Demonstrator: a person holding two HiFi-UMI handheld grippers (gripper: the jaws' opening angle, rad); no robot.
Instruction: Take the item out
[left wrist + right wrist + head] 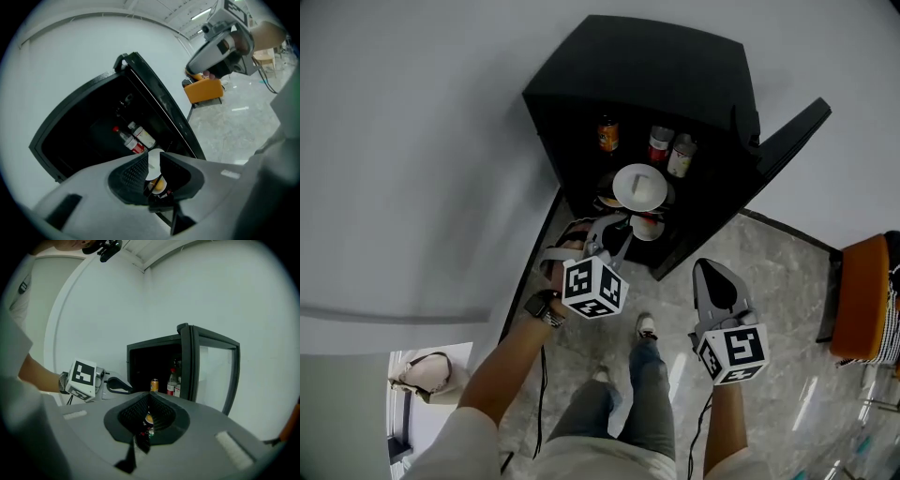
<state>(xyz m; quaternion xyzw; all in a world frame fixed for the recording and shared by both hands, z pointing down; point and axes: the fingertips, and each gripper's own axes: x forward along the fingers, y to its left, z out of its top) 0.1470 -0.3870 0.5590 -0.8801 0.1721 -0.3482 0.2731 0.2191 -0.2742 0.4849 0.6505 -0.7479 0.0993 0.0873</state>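
Note:
A small black fridge (656, 66) stands on the floor with its door (787, 136) swung open to the right. Inside are an orange can (607, 134), two bottles (660, 143) and, lower down, a white plate (639, 187) over bowls (647, 228). My left gripper (619, 232) is at the fridge's lower front, just short of the plate, jaws open with nothing pressed between them. In the left gripper view the plate (154, 161) shows through the gap, with the bottles (132, 144) behind. My right gripper (712, 274) hangs shut and empty over the floor, right of the fridge.
An orange chair (862, 300) stands at the right edge. A pale bag (422, 372) lies at the lower left. The person's legs and shoes (647, 326) are on the marble floor in front of the fridge. White walls rise behind and to the left.

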